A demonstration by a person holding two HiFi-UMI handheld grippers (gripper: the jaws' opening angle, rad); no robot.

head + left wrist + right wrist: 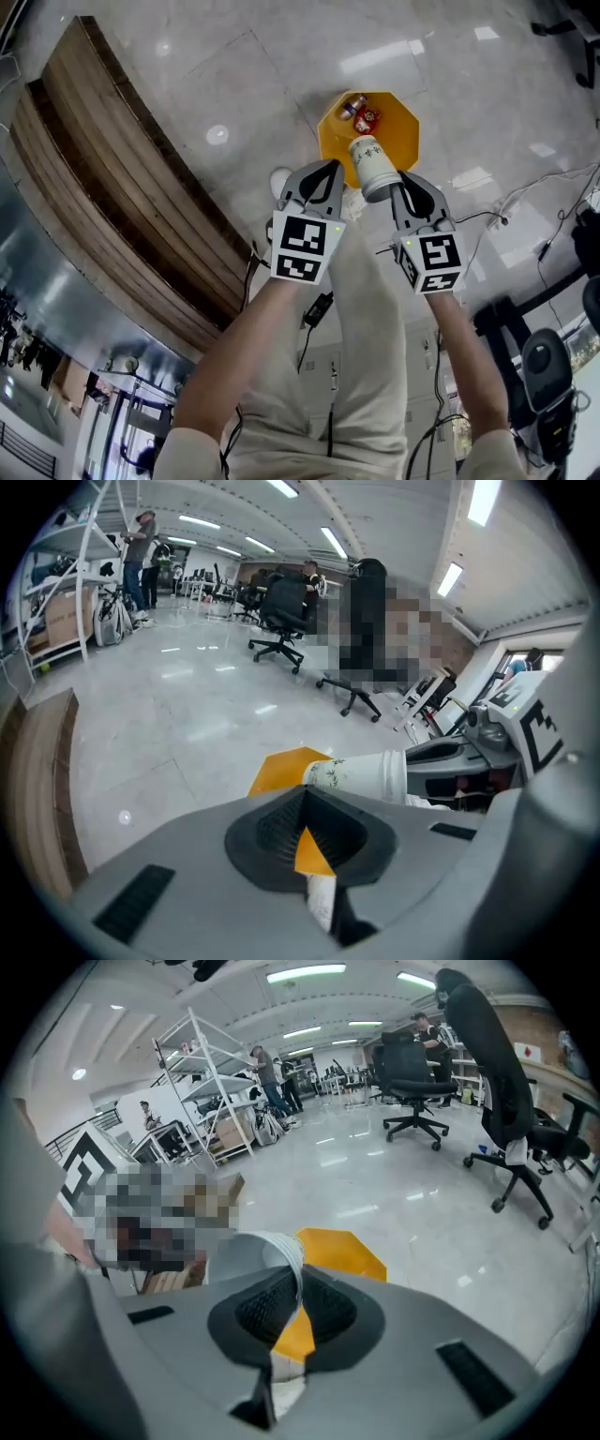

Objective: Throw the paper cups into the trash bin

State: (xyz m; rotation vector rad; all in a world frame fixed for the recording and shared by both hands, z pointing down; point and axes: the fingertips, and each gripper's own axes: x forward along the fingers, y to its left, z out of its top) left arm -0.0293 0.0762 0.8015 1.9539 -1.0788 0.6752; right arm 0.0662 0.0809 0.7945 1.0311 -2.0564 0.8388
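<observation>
Risking a miss: hangs the paper cup [373, 167] sideways above the near edge of the orange trash bin [405, 127], so could clip the rim and roll across the floor [234, 84] if released here. Clamps the cup's wall at its mouth in the jaws of the right gripper [404, 187]; holds the jaws of the left gripper [325, 178] together, empty.

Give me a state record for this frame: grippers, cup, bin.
left gripper: jaws together, no cup in them
right gripper: shut on the paper cup's rim
paper cup: held on its side, in the head view over the trash bin's near edge
trash bin: orange, on the floor, small red and white items inside
task state: cup not yet dropped
</observation>
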